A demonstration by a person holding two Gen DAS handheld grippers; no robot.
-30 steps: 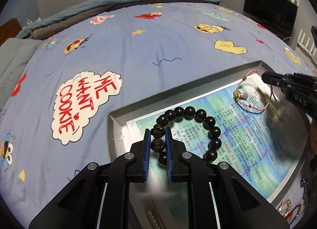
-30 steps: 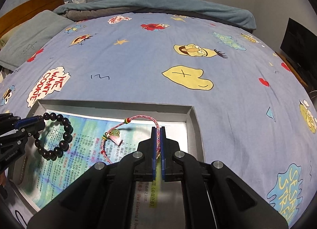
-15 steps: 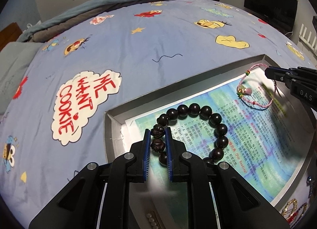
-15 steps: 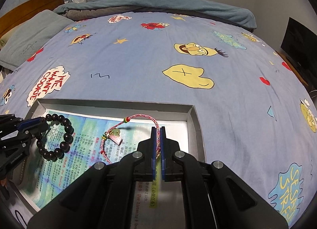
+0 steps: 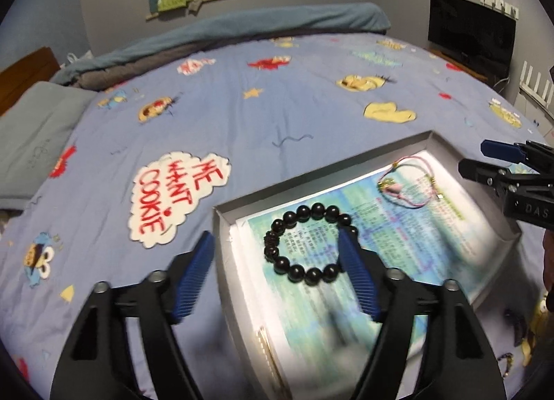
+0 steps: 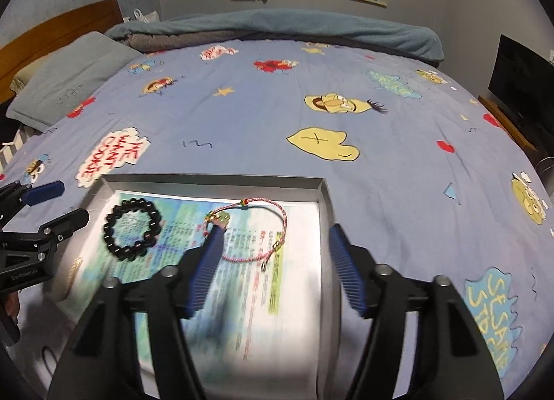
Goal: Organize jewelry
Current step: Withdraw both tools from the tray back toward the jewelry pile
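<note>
the grey tray [image 5: 221,223] sits on the blue cartoon bedspread [image 5: 277,116], lined with a printed paper sheet [image 5: 398,234]. the dark bead bracelet [image 5: 309,243] lies flat on that sheet toward the tray's left end, and the pink cord bracelet [image 6: 256,230] lies flat toward its right end, well apart from the beads. the left gripper [image 5: 276,251] has its fingers spread wide with nothing between them; one blue pad overlaps the bead ring's edge in the left wrist view, contact unclear. the right gripper [image 6: 275,244] is likewise spread wide and holds nothing; its left pad hides part of the cord loop. the near part of the tray is motion-blurred, and a thin gold item [image 5: 266,348] by its near wall is too smeared to identify. small trinkets [image 5: 533,324] past the tray's right end are cut off by the frame edge.
</note>
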